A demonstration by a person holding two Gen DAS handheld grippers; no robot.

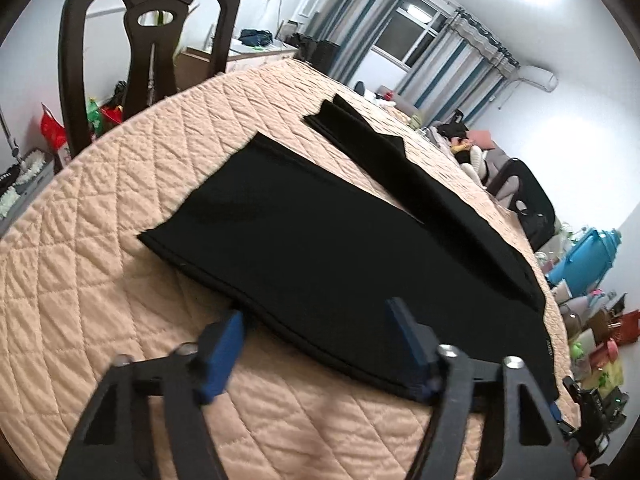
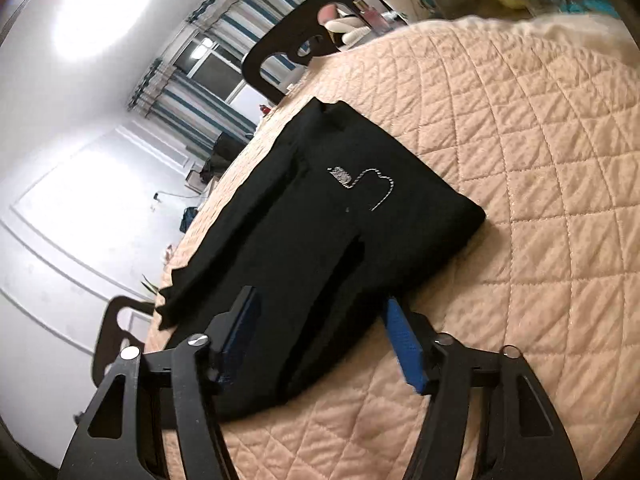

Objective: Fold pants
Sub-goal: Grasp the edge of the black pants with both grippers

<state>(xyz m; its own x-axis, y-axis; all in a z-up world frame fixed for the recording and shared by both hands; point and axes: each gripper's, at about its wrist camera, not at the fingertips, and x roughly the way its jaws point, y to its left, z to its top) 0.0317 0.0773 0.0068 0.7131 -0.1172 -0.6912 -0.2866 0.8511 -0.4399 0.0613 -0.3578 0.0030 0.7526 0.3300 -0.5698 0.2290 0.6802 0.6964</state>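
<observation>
Black pants (image 1: 320, 232) lie flat on a peach quilted cover (image 1: 120, 200), with one leg folded across the other near the far side. My left gripper (image 1: 316, 334) hovers low at the near hem, jaws apart, and the cloth's edge runs between its blue pads (image 1: 224, 340) without being pinched. In the right wrist view the pants (image 2: 312, 232) show a small white stitched design (image 2: 360, 182). My right gripper (image 2: 320, 328) stands open over the near end of the garment, its left pad (image 2: 240, 320) above black cloth and its right one beside the edge.
A dark wooden chair (image 1: 148, 40) stands at the cover's far left edge, another chair (image 2: 296, 44) at the far side. Striped curtains (image 1: 440, 52) frame a window. Bags and bottles (image 1: 592, 320) crowd the floor on the right.
</observation>
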